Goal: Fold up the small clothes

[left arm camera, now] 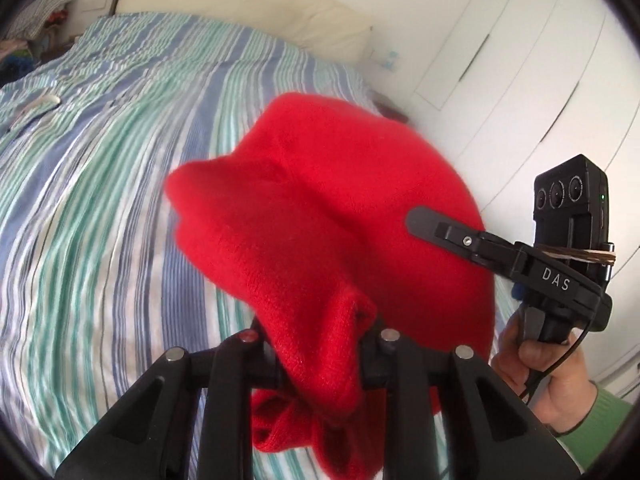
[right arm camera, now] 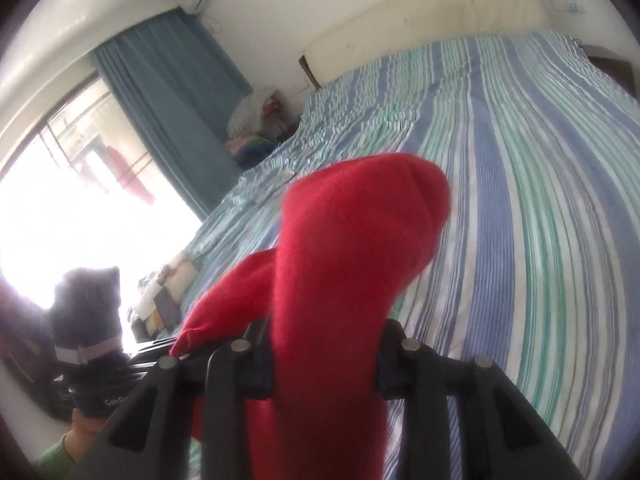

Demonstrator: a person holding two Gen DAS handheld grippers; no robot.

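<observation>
The red knit garment [left arm camera: 320,208] hung in the air above the bed [left arm camera: 100,184], lifted clear of the striped blue, green and white cover and bunched between the two tools. In the left wrist view, the left gripper [left arm camera: 316,344] pinched a gathered edge of the red cloth, which spilled over and below its jaws. The right gripper [left arm camera: 424,220] reached in from the right side of that view, one black finger lying against the far side of the garment, with the person's hand [left arm camera: 548,364] and a green sleeve [left arm camera: 596,428] beneath it. In the right wrist view, the right gripper [right arm camera: 324,360] was pressed onto a thick fold of the same red cloth [right arm camera: 352,248], which rose up in front of the lens. A cream headboard [right arm camera: 424,12] stood at the far end of the bed, and a blue curtain [right arm camera: 172,100] hung beside a bright window [right arm camera: 80,208].
</observation>
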